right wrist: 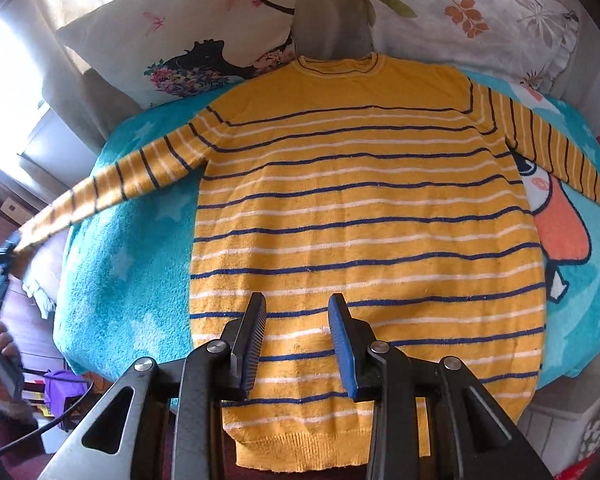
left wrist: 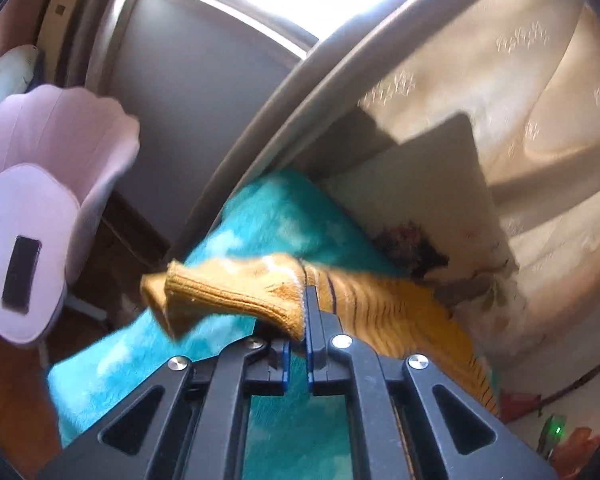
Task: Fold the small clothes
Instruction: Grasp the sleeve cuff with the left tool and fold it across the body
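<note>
My left gripper (left wrist: 298, 320) pinches the cuff (left wrist: 220, 296) of the striped sweater (right wrist: 364, 216) lying flat on the teal blanket (right wrist: 140, 240), my right gripper (right wrist: 298, 320) hovers spread, empty; next, I judge, the sleeve folds across the body.

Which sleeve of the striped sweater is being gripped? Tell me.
The sleeve stretched toward the picture's left: the left gripper is shut on its cuff. The other sleeve lies loose on the turquoise blanket.
</note>
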`<state>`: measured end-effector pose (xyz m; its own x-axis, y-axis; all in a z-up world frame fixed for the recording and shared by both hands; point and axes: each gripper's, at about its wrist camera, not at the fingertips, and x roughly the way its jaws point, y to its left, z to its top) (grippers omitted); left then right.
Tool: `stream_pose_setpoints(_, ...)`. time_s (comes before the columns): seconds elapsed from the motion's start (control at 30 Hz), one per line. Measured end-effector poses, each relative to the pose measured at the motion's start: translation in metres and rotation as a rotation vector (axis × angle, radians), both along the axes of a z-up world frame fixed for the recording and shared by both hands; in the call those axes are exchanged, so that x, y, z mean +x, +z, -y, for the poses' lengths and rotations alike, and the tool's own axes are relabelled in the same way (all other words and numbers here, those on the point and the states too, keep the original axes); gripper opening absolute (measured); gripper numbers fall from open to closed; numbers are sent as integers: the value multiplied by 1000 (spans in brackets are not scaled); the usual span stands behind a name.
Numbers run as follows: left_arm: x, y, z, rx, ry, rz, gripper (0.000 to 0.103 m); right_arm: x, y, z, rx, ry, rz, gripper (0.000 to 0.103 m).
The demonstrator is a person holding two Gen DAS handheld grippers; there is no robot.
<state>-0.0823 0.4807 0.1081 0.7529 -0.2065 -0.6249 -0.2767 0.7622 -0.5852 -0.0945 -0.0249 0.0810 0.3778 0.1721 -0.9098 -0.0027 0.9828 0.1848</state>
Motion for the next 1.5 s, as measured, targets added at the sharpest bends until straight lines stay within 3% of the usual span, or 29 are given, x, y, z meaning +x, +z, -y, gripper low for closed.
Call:
stream_pose_setpoints(0.13, 3, -70, 2, -21, -15, -258, 5, 1, -10, -8, 14, -11, -31, 35)
stream_pose_setpoints(0.23, -2, -94, 2, -80, -21, -311, 5, 2, -13, -16, 8, 0, -39, 35)
stream_pose_setpoints(0.33, -4, -95, 0, -97, -17, -297, 6, 4, -15, -21, 2, 4, -49, 35)
stream_pose_setpoints(0.37, -4, -93, -1, -102, -5, -290, 13, 5, -17, -22, 3, 3, -56, 35)
stream_pose_setpoints(0.47, -2, -96, -8, -142, 28, -260, 52, 7, -21, -25, 2, 7, -70, 35)
stream_pose_setpoints(0.53, -2, -97, -12, -188, 54, -243, 58, 8, -21, -26, -3, 7, -73, 35)
stream_pose_setpoints(0.63, 3, -95, -9, -161, 72, -251, 56, 6, -23, -23, -10, -2, -77, 35)
stream_pose_setpoints(0.67, 6, -94, -8, -132, 79, -266, 39, 5, -24, -20, -12, -7, -79, 35)
stream_pose_setpoints(0.7, 7, -93, -8, -100, 84, -285, 9, 3, -24, -17, -13, -12, -80, 35)
stream_pose_setpoints(0.8, 12, -87, -7, -63, 94, -305, 6, -3, -26, -1, -11, -32, -80, 35)
stream_pose_setpoints(0.9, 17, -57, 10, -4, 77, -250, 6, -7, -27, 20, 2, -56, -74, 35)
stream_pose_setpoints(1.1, 57, 23, 105, 96, -62, -89, 6, -13, -32, 83, 62, -94, -67, 35)
stream_pose_setpoints(1.27, 103, 67, 238, 122, -254, 10, 6, -17, -29, 144, 91, -116, -44, 35)
stream_pose_setpoints(1.37, 128, 70, 334, 127, -386, 29, 6, -22, -31, 185, 109, -146, -39, 35)
stream_pose_setpoints(1.5, 156, 53, 439, 93, -521, 3, 6, -37, -37, 245, 118, -198, -44, 35)
